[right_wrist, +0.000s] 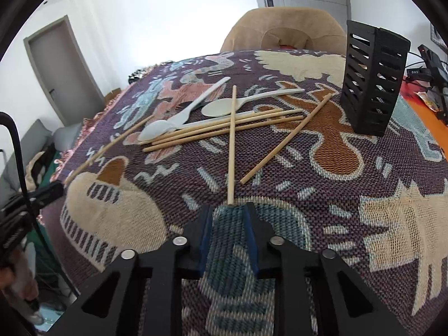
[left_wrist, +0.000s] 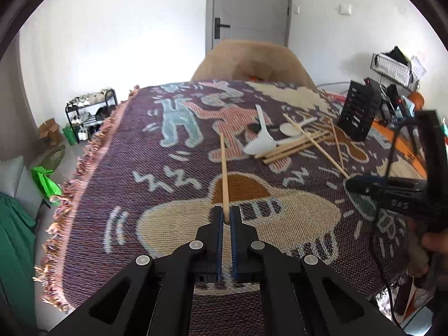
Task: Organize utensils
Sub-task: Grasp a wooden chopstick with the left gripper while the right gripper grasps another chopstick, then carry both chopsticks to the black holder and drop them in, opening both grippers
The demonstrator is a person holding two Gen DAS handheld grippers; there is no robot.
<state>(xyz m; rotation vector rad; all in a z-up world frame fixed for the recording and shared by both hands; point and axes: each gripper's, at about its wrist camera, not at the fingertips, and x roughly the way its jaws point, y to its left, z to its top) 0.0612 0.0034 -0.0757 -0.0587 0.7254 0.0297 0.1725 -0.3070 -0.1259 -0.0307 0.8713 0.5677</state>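
My left gripper [left_wrist: 227, 215] is shut on the near end of a wooden chopstick [left_wrist: 224, 168] that points away over the patterned cloth; it also shows in the right wrist view [right_wrist: 109, 147]. My right gripper [right_wrist: 228, 212] is open, low over the cloth, with the near end of another chopstick [right_wrist: 231, 151] just ahead of its jaws. A pile of chopsticks [right_wrist: 224, 130] with a white spoon [right_wrist: 179, 120] and a cream spoon [right_wrist: 224, 106] lies mid-table. A black slotted utensil holder [right_wrist: 372, 84] stands at the right, also in the left wrist view [left_wrist: 357, 114].
A patterned woven cloth [right_wrist: 336, 196] covers the table. A tan chair [right_wrist: 282, 30] stands behind it. Electronics and cables [left_wrist: 392, 98] sit right of the holder. A shoe rack [left_wrist: 89, 114] and green bags [left_wrist: 44, 179] are on the floor at the left.
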